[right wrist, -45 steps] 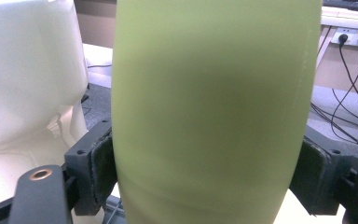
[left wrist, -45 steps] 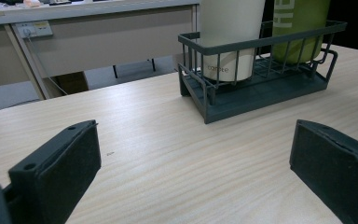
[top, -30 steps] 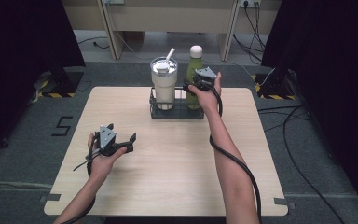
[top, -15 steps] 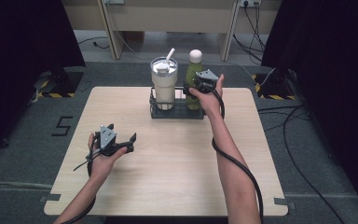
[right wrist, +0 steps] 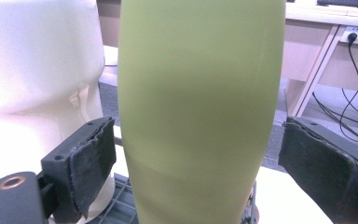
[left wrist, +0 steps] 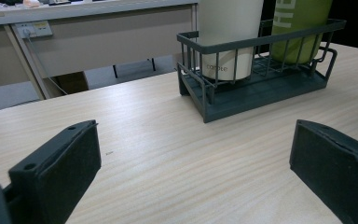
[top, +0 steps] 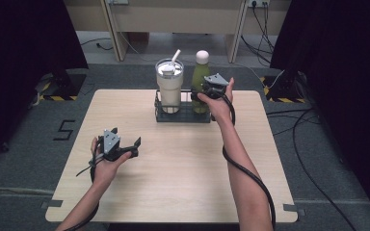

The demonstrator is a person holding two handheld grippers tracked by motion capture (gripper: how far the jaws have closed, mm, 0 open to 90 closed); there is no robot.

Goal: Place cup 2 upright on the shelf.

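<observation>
A green bottle (top: 200,77) with a white cap stands upright in a dark wire rack (top: 183,115) at the table's far side, beside a white tumbler (top: 169,86) with a straw. My right gripper (top: 198,94) is at the bottle's right side. Its jaws have just opened. The bottle (right wrist: 200,93) stands between them, and both pads (right wrist: 91,163) sit a sliver off its sides. My left gripper (top: 127,137) rests open over the near-left of the table with nothing between its jaws (left wrist: 191,154). It faces the rack (left wrist: 261,88), the tumbler (left wrist: 228,42) and the bottle (left wrist: 298,23).
The wooden table (top: 183,183) spreads bare between the two hands. A cable (top: 250,178) trails from the right gripper along the forearm. Behind the table stand desks (top: 173,14), with wires on the floor at the right.
The right hand has shifted very slightly at the green bottle, which stays in the rack. The left hand and its gripper have not moved.
</observation>
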